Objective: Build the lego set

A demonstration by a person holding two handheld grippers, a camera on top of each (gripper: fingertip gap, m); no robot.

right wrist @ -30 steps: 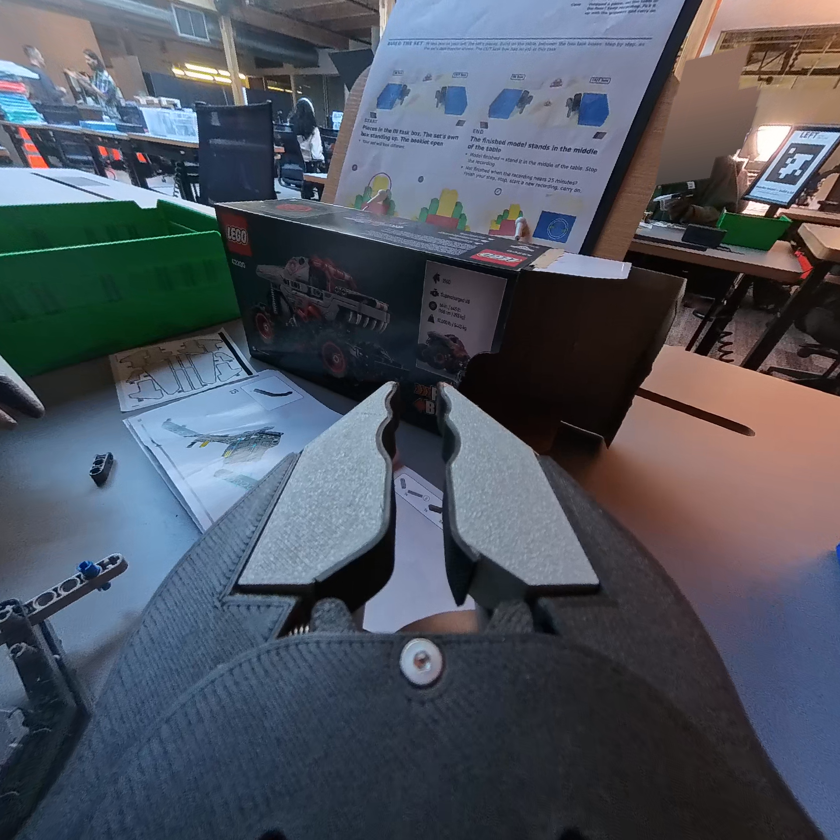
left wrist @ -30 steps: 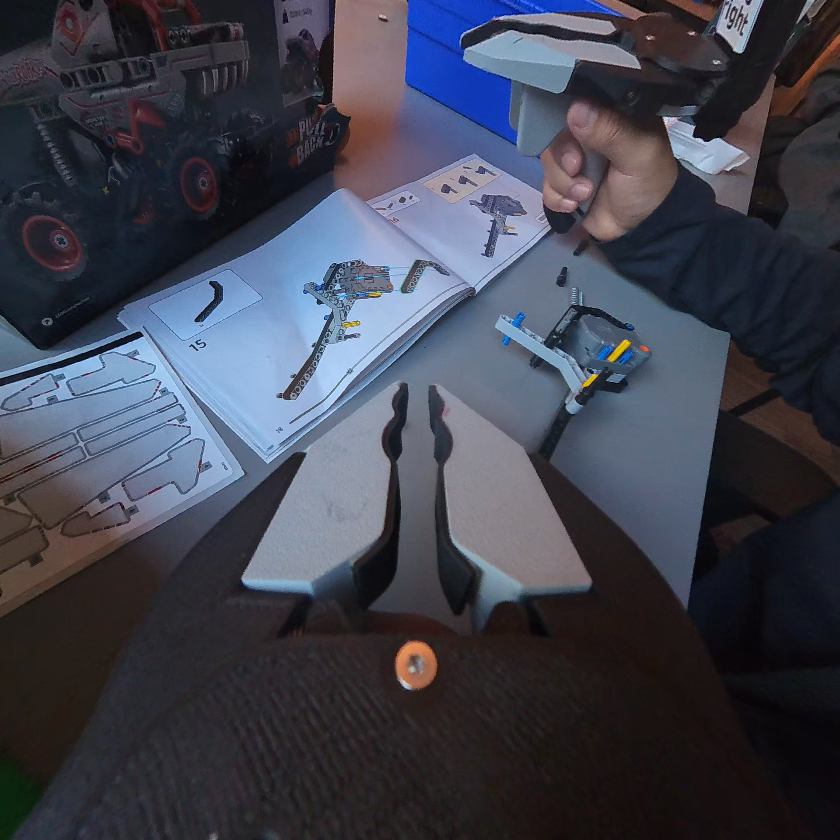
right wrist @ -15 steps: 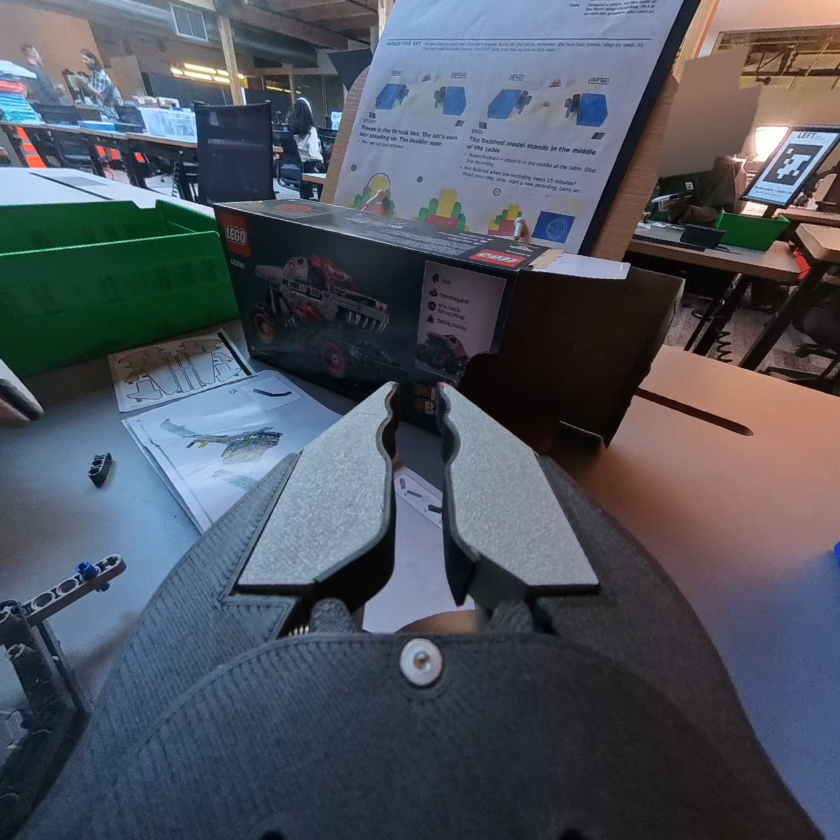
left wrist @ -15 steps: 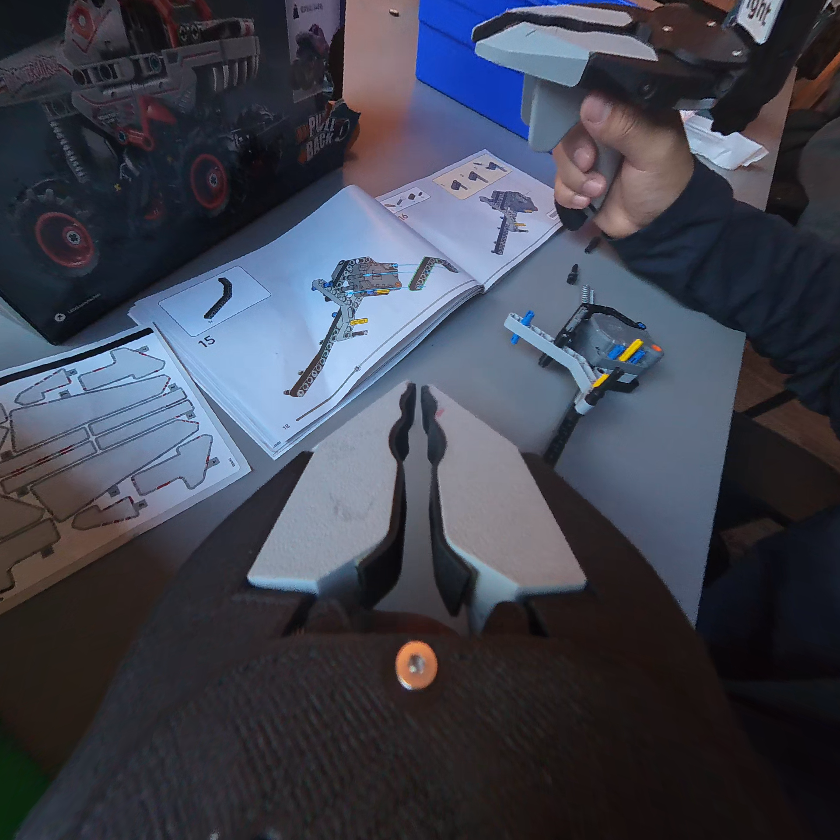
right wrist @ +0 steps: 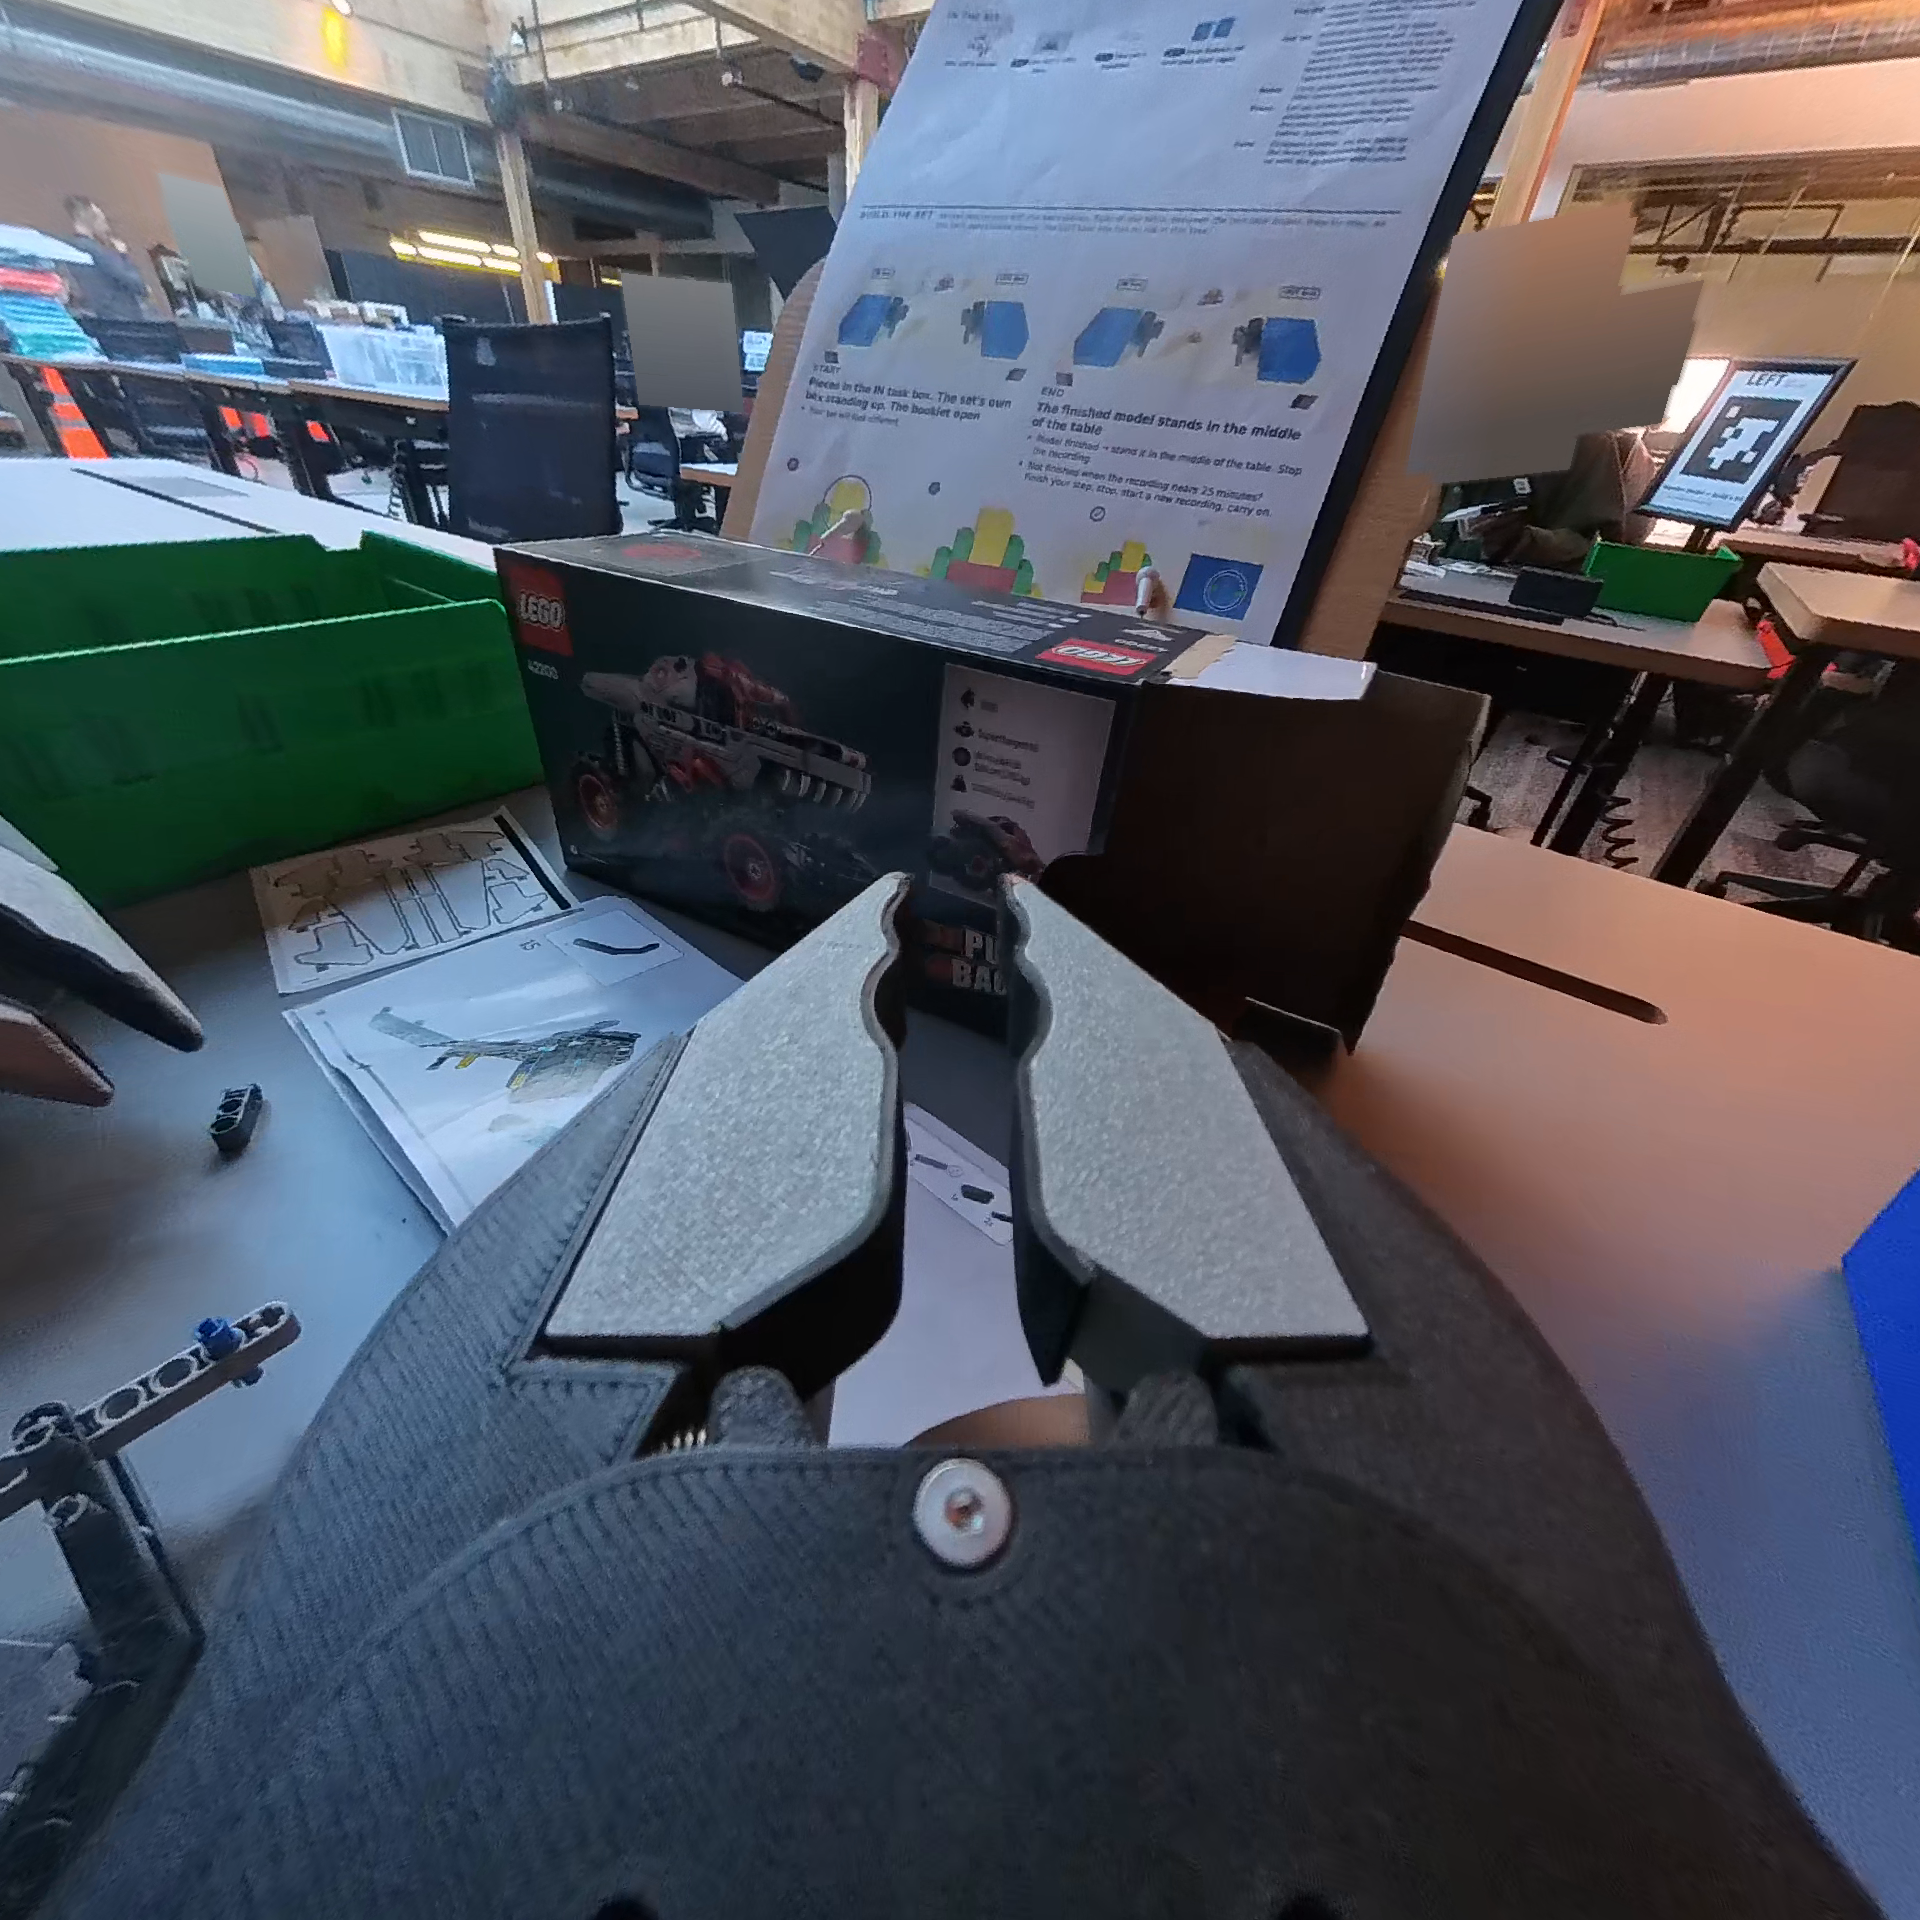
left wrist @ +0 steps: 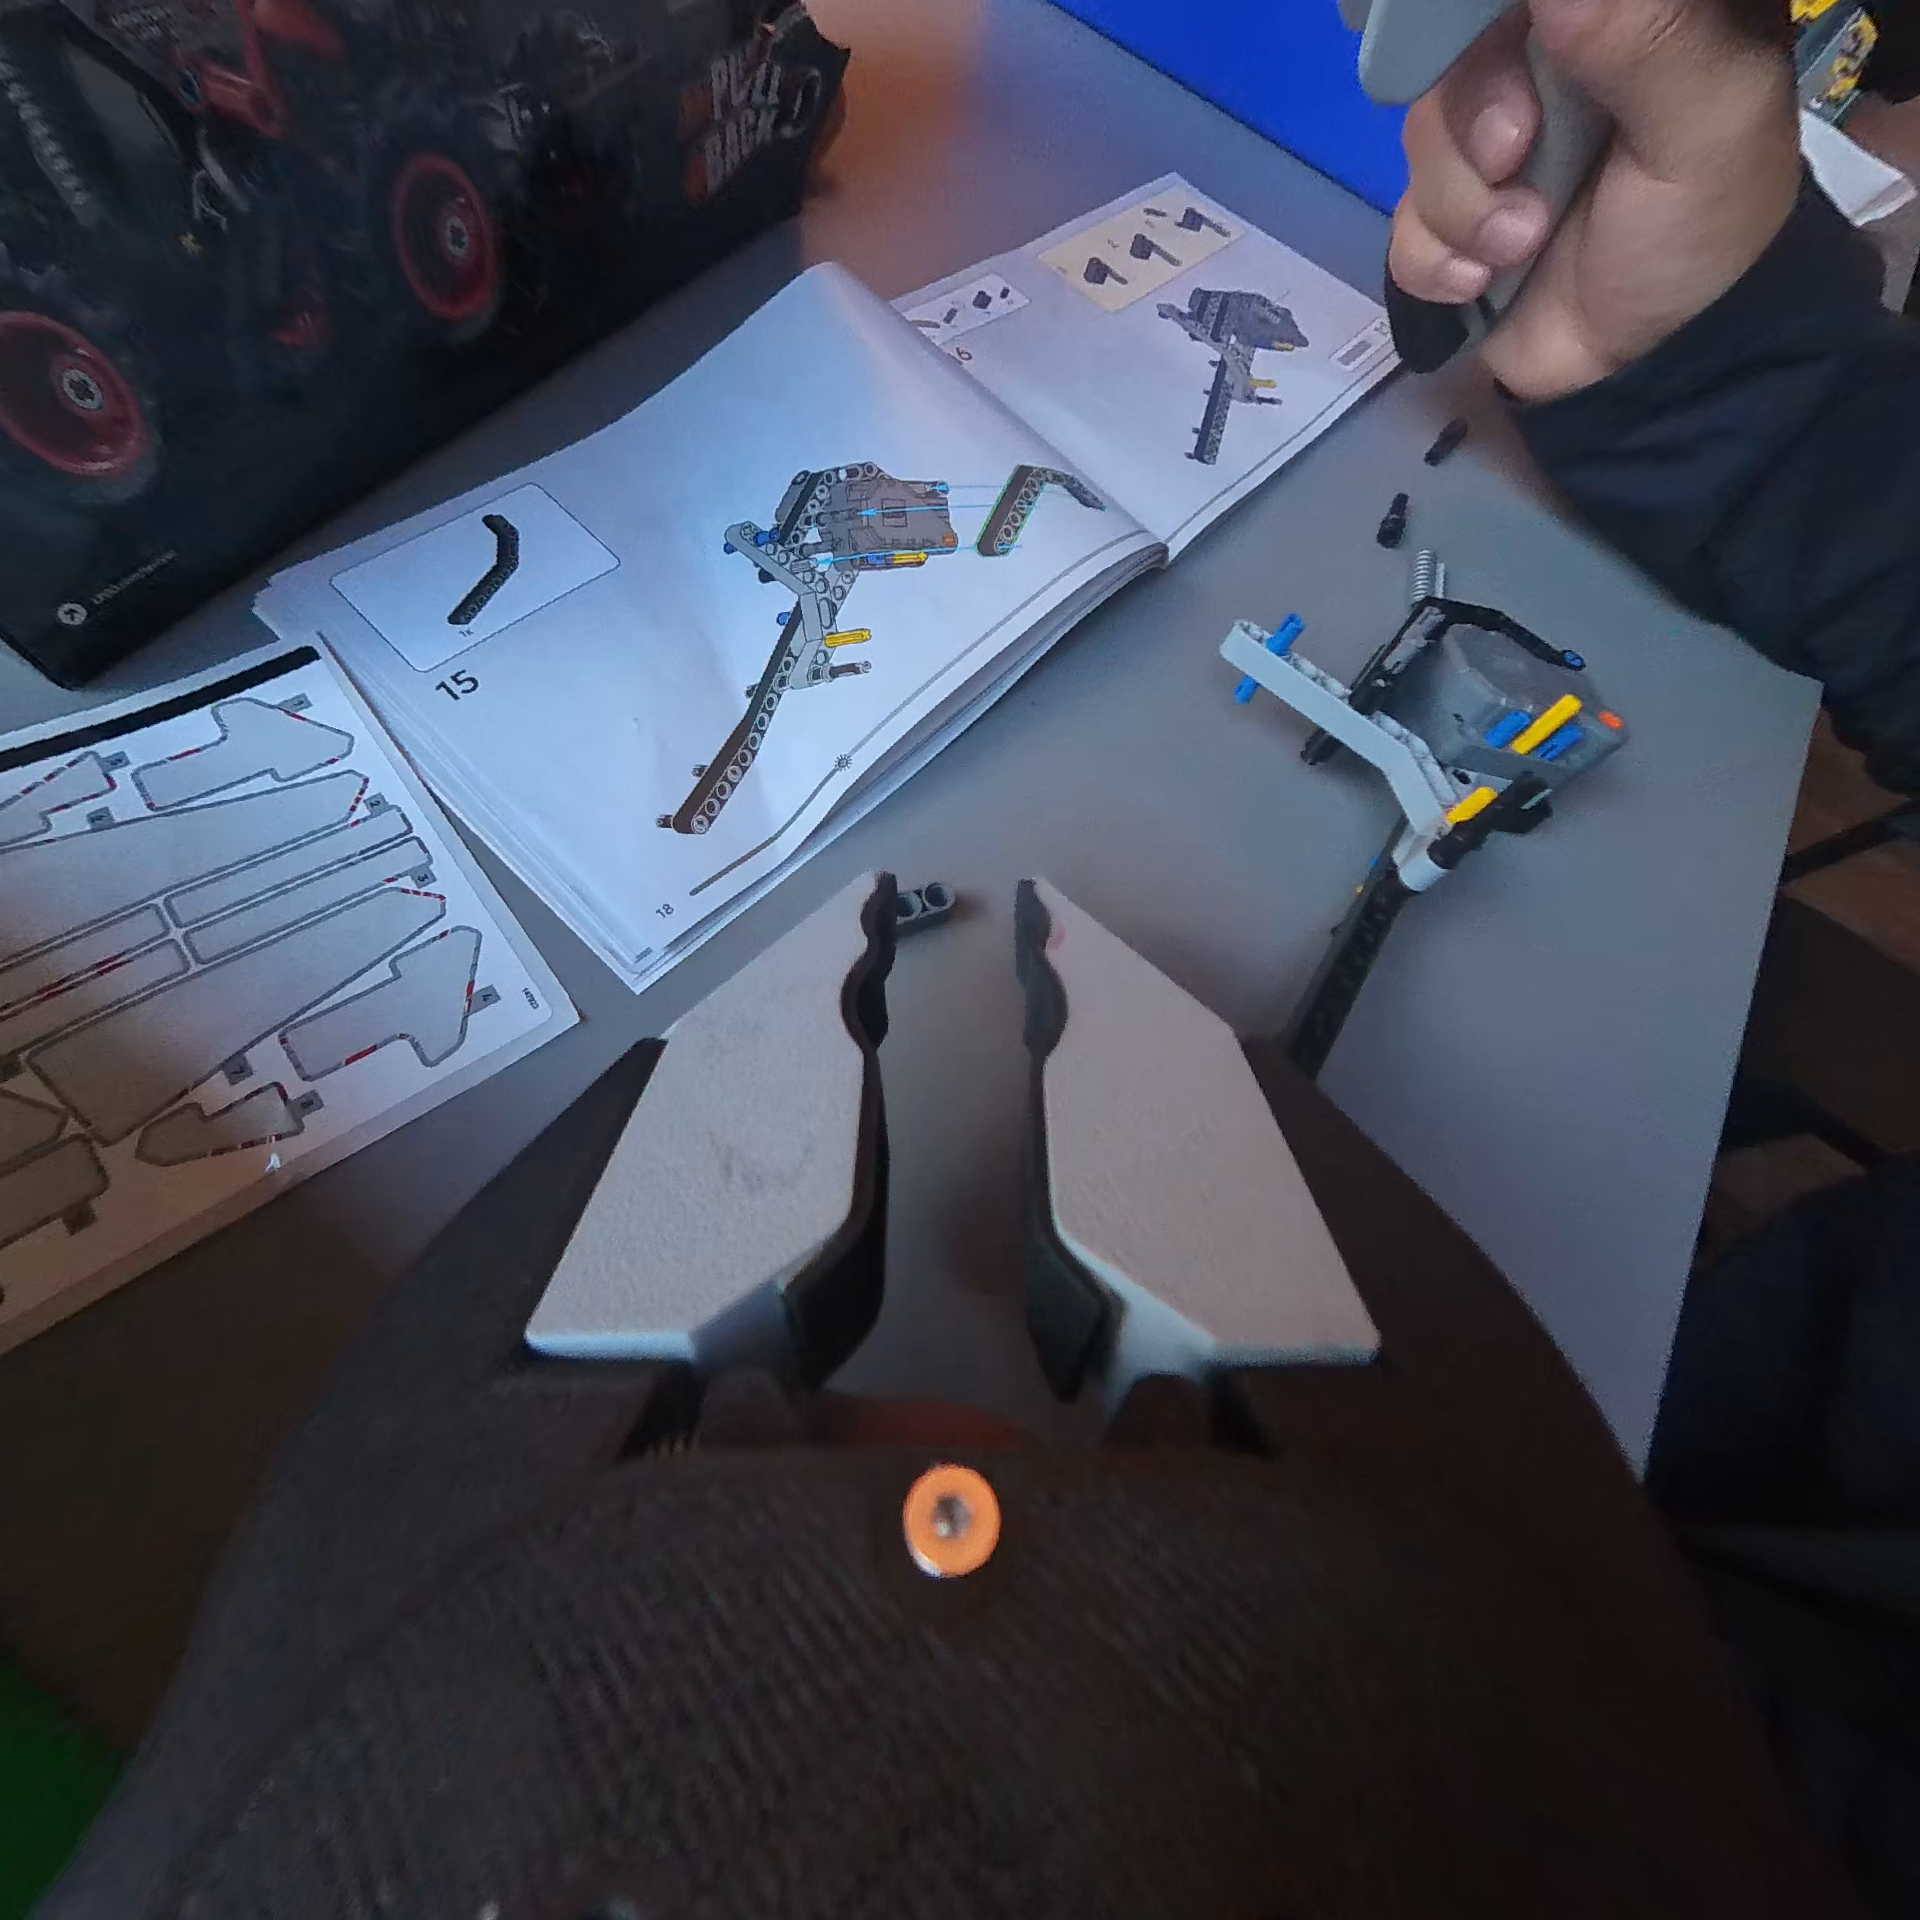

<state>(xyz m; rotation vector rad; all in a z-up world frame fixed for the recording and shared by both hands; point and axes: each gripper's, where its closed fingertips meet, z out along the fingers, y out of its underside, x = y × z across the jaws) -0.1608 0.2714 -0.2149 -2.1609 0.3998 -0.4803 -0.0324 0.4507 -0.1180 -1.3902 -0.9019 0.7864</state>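
Note:
A partly built model [left wrist: 1455, 727] of grey, black, blue and yellow parts lies on the grey table [left wrist: 1091, 769], right of the open booklet [left wrist: 779, 582]. My left gripper [left wrist: 954, 902] is open and empty, low over the table. A small dark two-hole piece [left wrist: 925, 902] lies just ahead of its left fingertip. My right gripper [right wrist: 956, 899] is slightly open and empty, held above the table and facing the set's box [right wrist: 779, 748]. The small piece [right wrist: 237, 1117] and the model [right wrist: 104, 1455] also show in the right wrist view.
A sticker sheet [left wrist: 208, 914] lies left of the booklet. Two black pins [left wrist: 1392, 516] and a spring [left wrist: 1429, 571] lie beyond the model. A green bin [right wrist: 260, 707] stands at the left, a blue bin [right wrist: 1886, 1351] at the right, and a propped instruction sheet [right wrist: 1122, 312] behind the box. About 25 cm separates my left fingertips from my right.
My left gripper has opened from nearly shut and moved forward and lower; the small two-hole piece now shows at its tips. The right gripper has barely moved.

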